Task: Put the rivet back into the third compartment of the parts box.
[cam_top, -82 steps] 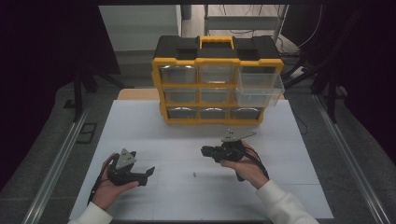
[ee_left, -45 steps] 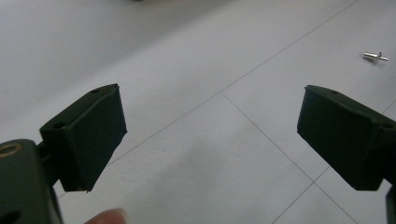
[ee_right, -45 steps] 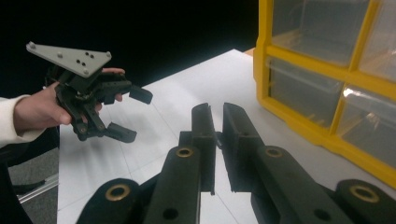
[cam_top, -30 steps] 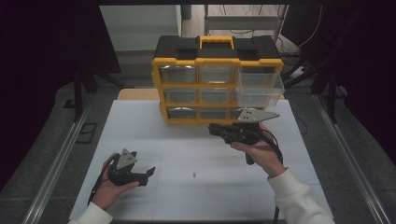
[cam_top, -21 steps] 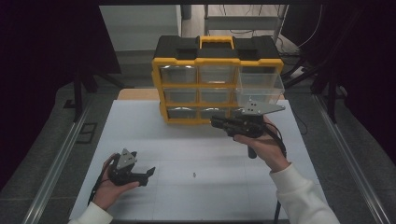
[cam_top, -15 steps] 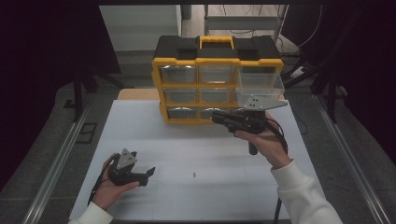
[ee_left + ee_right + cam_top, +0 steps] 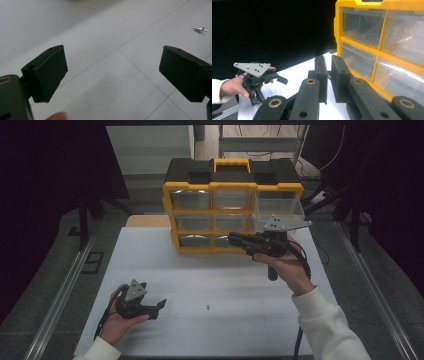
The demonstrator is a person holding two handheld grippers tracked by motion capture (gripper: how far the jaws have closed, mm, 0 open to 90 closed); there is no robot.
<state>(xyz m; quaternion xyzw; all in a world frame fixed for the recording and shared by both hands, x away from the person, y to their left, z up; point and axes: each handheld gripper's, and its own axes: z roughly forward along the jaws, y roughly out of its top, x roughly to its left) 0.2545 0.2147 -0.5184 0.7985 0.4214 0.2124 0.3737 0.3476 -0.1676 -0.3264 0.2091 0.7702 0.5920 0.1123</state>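
Observation:
A yellow and black organiser (image 7: 232, 185) with clear drawers (image 7: 362, 22) stands at the back of the white table (image 7: 225, 280). Its top right drawer (image 7: 280, 205) is pulled out. My right gripper (image 7: 234, 239) is held above the table in front of that drawer, pointing left across the lower drawers. Its jaws (image 7: 329, 65) are shut to a narrow slit, and I see nothing between them. My left gripper (image 7: 159, 306) rests low on the table at the front left, open (image 7: 112, 65) and empty. A small metal screw (image 7: 207, 308) (image 7: 200, 29) lies to its right.
Metal rails (image 7: 60, 290) run along both sides of the table. A thin wooden board (image 7: 147, 221) sits left of the organiser. Dark surroundings and cables (image 7: 320, 195) lie behind it. The person's white sleeve (image 7: 325, 325) crosses the front right.
My right gripper has risen and moved farther back and to the right, up to the front of the pulled-out drawer, with its jaws unchanged. The left gripper and the screw have stayed put.

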